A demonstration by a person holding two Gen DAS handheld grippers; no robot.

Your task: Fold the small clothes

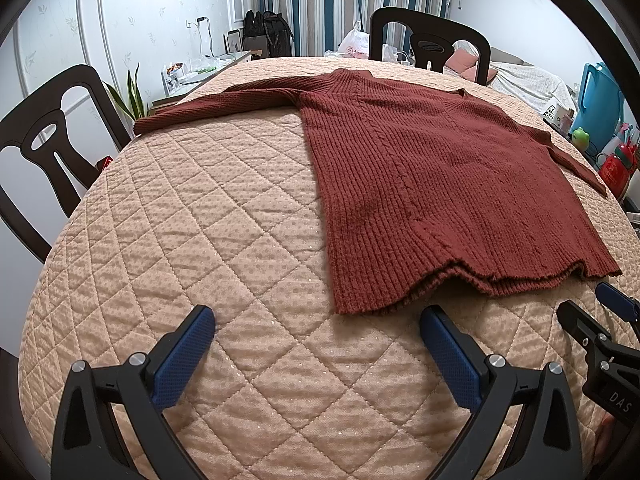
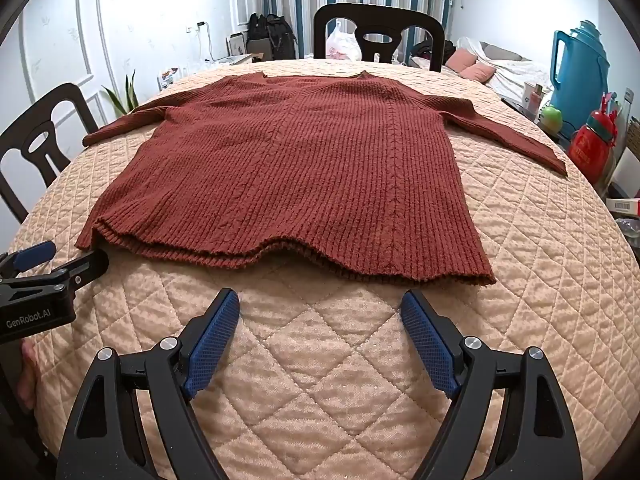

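A rust-red ribbed knit sweater (image 2: 296, 168) lies flat on the quilted peach table cover, both sleeves spread out to the sides, hem toward me. It also shows in the left wrist view (image 1: 432, 184). My left gripper (image 1: 318, 314) is open and empty, just short of the hem's left corner. My right gripper (image 2: 320, 300) is open and empty, just short of the hem near its right part. Each gripper shows at the edge of the other's view, the right one (image 1: 592, 312) and the left one (image 2: 68, 260).
The quilted cover (image 2: 540, 240) drapes a rounded table. Dark chairs stand at the far side (image 2: 378, 32) and at the left (image 1: 48, 128). A blue thermos jug (image 2: 576, 72), a red bottle (image 2: 596, 148) and small items sit at the right.
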